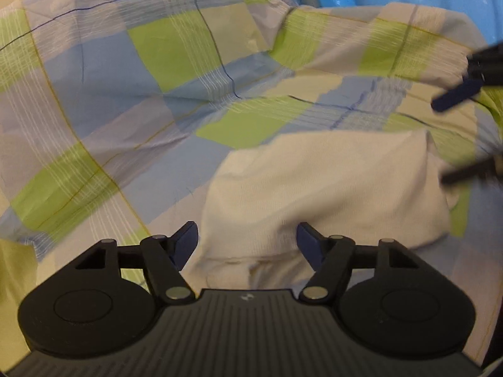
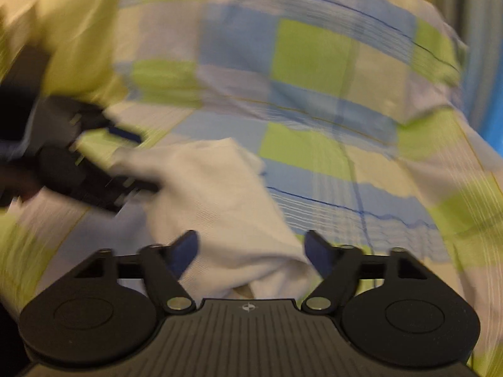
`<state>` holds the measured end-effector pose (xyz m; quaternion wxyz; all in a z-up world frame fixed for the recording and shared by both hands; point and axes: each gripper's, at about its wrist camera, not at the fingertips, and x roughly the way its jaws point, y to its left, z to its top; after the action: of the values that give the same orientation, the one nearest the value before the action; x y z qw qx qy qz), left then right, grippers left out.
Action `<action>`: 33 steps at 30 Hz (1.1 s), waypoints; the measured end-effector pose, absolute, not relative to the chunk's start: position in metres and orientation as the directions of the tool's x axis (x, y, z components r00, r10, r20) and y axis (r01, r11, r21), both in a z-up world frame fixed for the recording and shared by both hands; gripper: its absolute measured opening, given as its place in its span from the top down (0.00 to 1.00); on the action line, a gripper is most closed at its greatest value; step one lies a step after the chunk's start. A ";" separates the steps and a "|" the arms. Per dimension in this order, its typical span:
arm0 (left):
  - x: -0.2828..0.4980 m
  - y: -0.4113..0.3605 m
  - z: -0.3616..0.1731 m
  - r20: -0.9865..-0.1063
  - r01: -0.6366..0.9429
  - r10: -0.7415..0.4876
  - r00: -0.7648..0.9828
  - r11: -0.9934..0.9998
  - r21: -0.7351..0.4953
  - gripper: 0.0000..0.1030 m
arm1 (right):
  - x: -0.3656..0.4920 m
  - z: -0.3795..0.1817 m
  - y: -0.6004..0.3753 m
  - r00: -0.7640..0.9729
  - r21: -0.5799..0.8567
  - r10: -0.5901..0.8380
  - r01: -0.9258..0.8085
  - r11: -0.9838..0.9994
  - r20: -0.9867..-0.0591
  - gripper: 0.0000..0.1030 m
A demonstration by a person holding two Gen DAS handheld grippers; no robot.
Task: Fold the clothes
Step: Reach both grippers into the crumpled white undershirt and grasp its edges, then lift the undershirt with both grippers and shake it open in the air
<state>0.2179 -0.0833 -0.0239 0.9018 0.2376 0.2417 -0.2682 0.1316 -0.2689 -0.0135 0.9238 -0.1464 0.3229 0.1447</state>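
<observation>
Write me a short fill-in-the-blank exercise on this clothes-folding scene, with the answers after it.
1. The white garment lies on a bedsheet checked in blue, cream and ____.
2. The jaws of the left gripper stand ____.
3. The jaws of the right gripper stand ____.
4. Neither gripper is holding the ____.

Answers: green; open; open; garment

Left tongs (image 1: pixel 247 242) open over white cloth (image 1: pixel 327 194) on checked sheet (image 1: pixel 141 94).

Readable text, labels, numbers: none. Only mark: a small round emblem, no lettering, on each gripper body (image 1: pixel 248 297) (image 2: pixel 248 307), too small to identify.
</observation>
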 end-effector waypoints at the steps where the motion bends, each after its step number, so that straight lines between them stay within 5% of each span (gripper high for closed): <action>1: 0.220 -0.083 -0.019 -0.556 0.592 -0.371 0.744 0.753 0.289 0.35 | 0.134 -0.018 -0.259 0.738 -0.208 0.183 -0.404 0.891 -0.650 0.21; 5: 0.215 -0.075 -0.004 -0.533 0.572 -0.376 0.758 0.776 0.267 0.31 | 0.146 -0.043 -0.223 0.712 -0.380 0.141 -0.519 0.766 -0.688 0.23; 8: 0.204 -0.065 0.002 -0.525 0.554 -0.370 0.766 0.795 0.248 0.21 | 0.152 -0.055 -0.216 0.695 -0.415 0.119 -0.548 0.727 -0.709 0.55; 10: 0.196 -0.056 -0.001 -0.538 0.543 -0.360 0.762 0.808 0.228 0.20 | 0.156 -0.044 -0.229 0.683 -0.308 0.159 -0.509 0.804 -0.713 0.80; 17: 0.177 -0.047 -0.019 -0.590 0.541 -0.351 0.727 0.822 0.179 0.18 | 0.153 0.022 -0.313 0.735 0.267 0.352 -0.236 0.934 -0.580 0.89; 22: 0.180 -0.072 -0.037 -0.622 0.595 -0.391 0.679 0.789 0.154 0.18 | 0.131 0.047 -0.314 0.744 0.323 0.384 -0.236 0.917 -0.547 0.89; 23: 0.183 -0.077 -0.042 -0.632 0.596 -0.381 0.675 0.786 0.162 0.20 | 0.129 0.051 -0.313 0.745 0.327 0.390 -0.241 0.914 -0.541 0.89; 25: 0.189 -0.082 -0.048 -0.649 0.596 -0.371 0.664 0.787 0.160 0.45 | 0.125 0.059 -0.314 0.751 0.344 0.400 -0.243 0.907 -0.525 0.89; 26: 0.193 -0.081 -0.049 -0.657 0.593 -0.371 0.656 0.792 0.144 0.70 | 0.124 0.063 -0.315 0.755 0.351 0.404 -0.243 0.904 -0.516 0.89; 28: 0.194 -0.074 -0.041 -0.644 0.588 -0.379 0.664 0.797 0.137 0.84 | 0.121 0.071 -0.317 0.766 0.357 0.404 -0.242 0.902 -0.500 0.89; 33: 0.174 -0.055 0.013 -0.567 0.592 -0.360 0.741 0.748 0.300 0.86 | 0.104 0.102 -0.327 0.815 0.390 0.414 -0.256 0.885 -0.405 0.89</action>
<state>0.1735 -0.0551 0.0128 0.9024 0.2375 0.2446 -0.2637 0.1044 -0.3272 0.1020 0.9389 0.1608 0.2464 0.1783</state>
